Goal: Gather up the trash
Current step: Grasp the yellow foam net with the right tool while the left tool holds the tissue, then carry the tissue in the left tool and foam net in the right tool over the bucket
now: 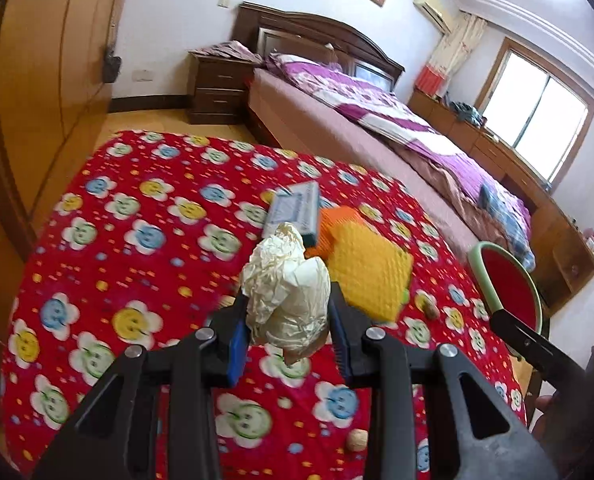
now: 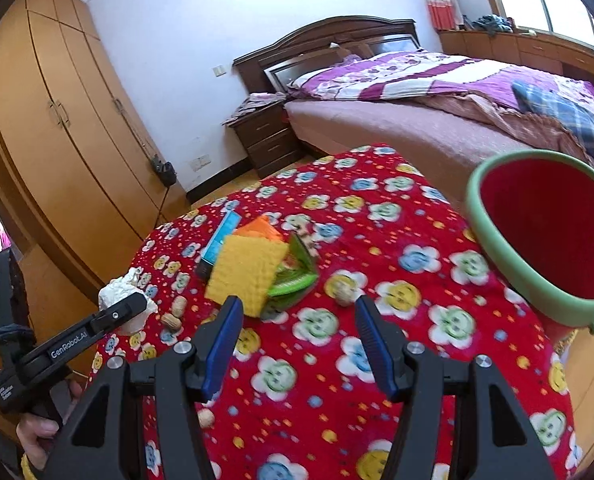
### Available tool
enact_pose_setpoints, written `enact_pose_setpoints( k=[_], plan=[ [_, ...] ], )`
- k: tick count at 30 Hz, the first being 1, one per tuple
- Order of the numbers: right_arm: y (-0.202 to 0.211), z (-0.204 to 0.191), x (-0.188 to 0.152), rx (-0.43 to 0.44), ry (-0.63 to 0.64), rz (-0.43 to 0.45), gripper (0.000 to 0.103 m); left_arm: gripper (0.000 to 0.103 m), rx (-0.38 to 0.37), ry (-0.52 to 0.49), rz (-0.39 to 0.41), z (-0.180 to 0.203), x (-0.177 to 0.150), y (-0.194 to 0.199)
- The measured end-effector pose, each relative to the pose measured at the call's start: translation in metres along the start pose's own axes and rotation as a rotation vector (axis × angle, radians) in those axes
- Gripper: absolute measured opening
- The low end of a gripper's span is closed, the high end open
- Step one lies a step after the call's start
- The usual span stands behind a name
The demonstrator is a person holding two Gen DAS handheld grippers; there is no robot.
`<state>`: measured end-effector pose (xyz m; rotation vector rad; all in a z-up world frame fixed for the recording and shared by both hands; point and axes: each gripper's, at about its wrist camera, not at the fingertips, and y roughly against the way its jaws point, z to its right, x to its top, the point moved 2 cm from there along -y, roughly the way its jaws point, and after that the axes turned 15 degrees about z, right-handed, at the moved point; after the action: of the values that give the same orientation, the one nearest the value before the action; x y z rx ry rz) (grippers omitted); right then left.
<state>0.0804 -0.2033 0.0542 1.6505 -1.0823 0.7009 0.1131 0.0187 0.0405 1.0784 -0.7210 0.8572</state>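
Note:
My left gripper (image 1: 289, 312) is shut on a crumpled white paper ball (image 1: 287, 292) and holds it above the red flowered tablecloth (image 1: 137, 240). In the right wrist view the same ball (image 2: 123, 294) sits in the left gripper (image 2: 127, 310) at the table's left edge. My right gripper (image 2: 299, 312) is open and empty over the cloth. A peanut (image 2: 343, 294) lies just ahead of it. A red bin with a green rim (image 2: 545, 236) stands at the table's right side; it also shows in the left wrist view (image 1: 509, 280).
Yellow (image 2: 245, 272), orange (image 2: 263, 228) and green (image 2: 293, 276) cloths and a blue box (image 2: 219, 240) lie mid-table. More peanuts (image 2: 175, 314) lie on the cloth, one near the front (image 1: 356, 439). A bed (image 2: 417, 120), nightstand (image 2: 265, 136) and wardrobe (image 2: 57, 128) stand beyond.

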Motion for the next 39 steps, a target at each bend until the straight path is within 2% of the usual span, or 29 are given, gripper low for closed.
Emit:
enact_pose_setpoints(
  k=[5,10,18,19,20,21,23,25,31,39],
  plan=[
    [-0.029,-0.018,0.001,0.026,0.014,-0.028,0.061,0.036,0.043,0.032,0.014,-0.023,0.003,-0.003],
    [-0.065,-0.034,0.000,0.037,0.046,-0.075,0.061,0.036,0.051,0.063,0.012,-0.038,0.001,-0.005],
    [-0.114,-0.035,-0.015,-0.022,0.055,-0.164,0.061,0.036,0.041,0.093,0.004,-0.050,-0.004,-0.010],
    [-0.116,-0.034,-0.017,-0.024,0.053,-0.168,0.057,0.036,0.038,0.096,0.001,-0.051,-0.004,-0.011],
    [-0.118,-0.033,-0.019,-0.021,0.048,-0.171,0.046,0.036,0.034,0.097,0.000,-0.051,-0.005,-0.011],
    [-0.119,-0.033,-0.021,-0.010,0.039,-0.175,0.040,0.036,0.033,0.097,-0.001,-0.051,-0.005,-0.012],
    [-0.117,-0.035,-0.022,0.012,0.035,-0.167,0.024,0.036,0.028,0.101,-0.003,-0.051,-0.006,-0.012],
    [-0.112,-0.040,-0.021,0.037,0.052,-0.150,0.014,0.036,0.024,0.099,-0.006,-0.050,-0.006,-0.012],
    [-0.085,-0.048,-0.016,0.122,0.006,-0.093,0.012,0.036,0.003,0.089,-0.006,-0.040,-0.007,-0.007],
    [-0.032,-0.043,0.005,0.142,-0.035,0.014,0.012,0.036,-0.047,0.055,0.008,-0.015,-0.001,0.011]
  ],
)
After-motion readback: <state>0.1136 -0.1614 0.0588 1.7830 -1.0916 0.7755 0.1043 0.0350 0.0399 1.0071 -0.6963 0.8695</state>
